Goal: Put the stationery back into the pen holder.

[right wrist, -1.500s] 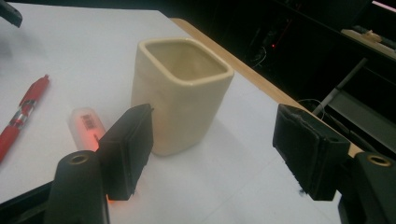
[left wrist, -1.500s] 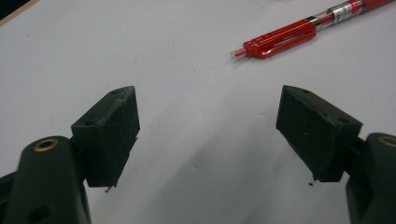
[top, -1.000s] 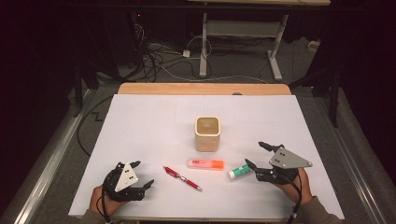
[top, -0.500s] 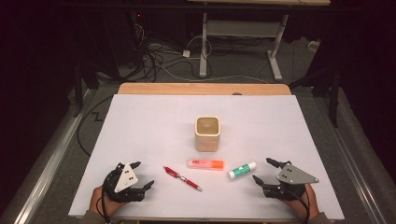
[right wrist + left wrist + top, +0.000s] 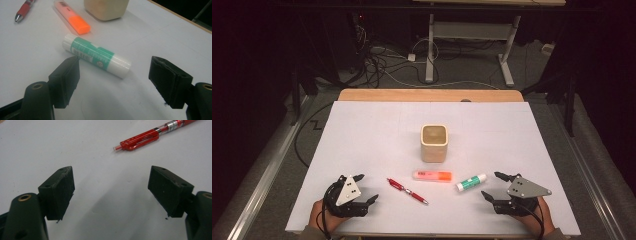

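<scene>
A red pen (image 5: 407, 191) (image 5: 152, 135) lies on the white table sheet (image 5: 362, 140), just right of my left gripper (image 5: 365, 188) (image 5: 111, 191), which rests open near the front edge with nothing between its jaws. An orange highlighter (image 5: 432, 176) (image 5: 72, 16) lies in the middle. A green-and-white glue stick (image 5: 471, 182) (image 5: 96, 55) lies just left of my right gripper (image 5: 493, 186) (image 5: 115, 80), close ahead of its open, empty jaws. A beige square cup (image 5: 433, 142) (image 5: 106, 8) stands upright behind the highlighter.
The wooden table edge (image 5: 427, 95) runs along the far side of the sheet. Beyond it on the floor are cables (image 5: 382, 60) and a desk frame (image 5: 467, 35). Metal rails (image 5: 267, 165) flank the table.
My right gripper has come down and back toward the front edge, away from the glue stick, and now rests low. The left gripper and the objects have not moved.
</scene>
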`<state>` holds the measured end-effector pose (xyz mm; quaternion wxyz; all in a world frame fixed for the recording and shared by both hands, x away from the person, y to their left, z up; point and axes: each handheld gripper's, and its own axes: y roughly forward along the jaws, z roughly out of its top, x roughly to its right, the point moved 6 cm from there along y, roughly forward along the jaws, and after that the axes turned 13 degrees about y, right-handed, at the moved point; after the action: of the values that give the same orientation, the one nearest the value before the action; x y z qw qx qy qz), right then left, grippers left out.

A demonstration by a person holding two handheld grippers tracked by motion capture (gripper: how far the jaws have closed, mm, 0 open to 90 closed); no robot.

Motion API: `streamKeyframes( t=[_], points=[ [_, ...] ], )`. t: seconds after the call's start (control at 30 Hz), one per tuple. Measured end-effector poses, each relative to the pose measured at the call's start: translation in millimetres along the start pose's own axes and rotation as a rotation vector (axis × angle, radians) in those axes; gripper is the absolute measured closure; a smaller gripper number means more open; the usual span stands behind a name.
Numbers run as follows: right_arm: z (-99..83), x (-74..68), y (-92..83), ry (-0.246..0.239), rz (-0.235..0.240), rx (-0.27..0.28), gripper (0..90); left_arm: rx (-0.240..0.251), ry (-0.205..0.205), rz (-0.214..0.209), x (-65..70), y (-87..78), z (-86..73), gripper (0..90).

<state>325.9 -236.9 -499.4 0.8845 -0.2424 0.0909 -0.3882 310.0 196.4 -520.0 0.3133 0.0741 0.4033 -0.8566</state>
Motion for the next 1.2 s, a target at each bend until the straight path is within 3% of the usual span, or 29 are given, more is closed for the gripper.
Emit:
streamKeyframes(
  t=[0.27, 0.73, 1.2],
  points=[
    [-0.8, 0.9, 0.1, -0.009, 0.007, -0.013, 24.7, -0.008, -0.008, -0.015, 0.3, 2.1, 1.4, 21.0],
    [-1.4, 1.6, -3.0, -0.012, 0.004, -0.012, 24.4, 0.005, 0.033, -0.043, -0.9, 4.0, 19.0, 21.0],
    [-4.3, 0.2, -1.7, -0.004, 0.021, -0.033, 24.7, -0.001, 0.091, -0.139, 8.9, 13.0, 37.7, 20.9]
  ],
)
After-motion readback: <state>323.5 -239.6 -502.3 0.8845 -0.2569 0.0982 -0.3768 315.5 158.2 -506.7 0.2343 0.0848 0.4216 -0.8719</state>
